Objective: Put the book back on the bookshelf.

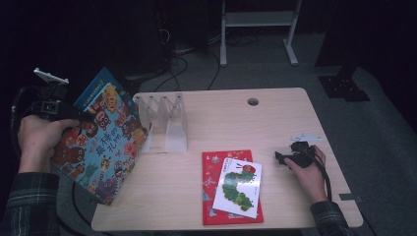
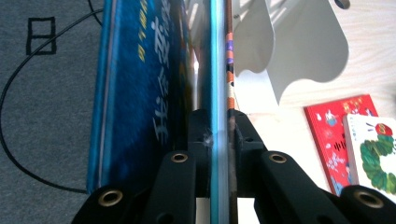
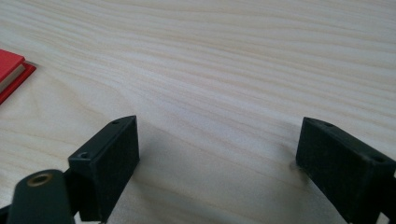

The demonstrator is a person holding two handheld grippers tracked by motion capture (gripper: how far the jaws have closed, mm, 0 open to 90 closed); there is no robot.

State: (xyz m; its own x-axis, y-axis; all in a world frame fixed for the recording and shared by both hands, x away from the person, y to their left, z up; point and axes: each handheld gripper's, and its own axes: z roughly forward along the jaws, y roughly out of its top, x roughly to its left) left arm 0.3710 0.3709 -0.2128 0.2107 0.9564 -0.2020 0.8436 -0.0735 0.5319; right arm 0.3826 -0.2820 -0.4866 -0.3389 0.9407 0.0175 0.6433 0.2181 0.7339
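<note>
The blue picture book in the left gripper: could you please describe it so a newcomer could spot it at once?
Start at the wooden table and go to its left edge, beside the clear book rack. There the left gripper clamps the blue picture book, tilted and overhanging the table edge. Unlike the red book and caterpillar book lying flat, it is lifted and covered with cartoon animals.

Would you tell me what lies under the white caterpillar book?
The white caterpillar book lies on a red book, whose left part and bottom edge show; the rest of its cover is hidden. Both rest on the table.
</note>
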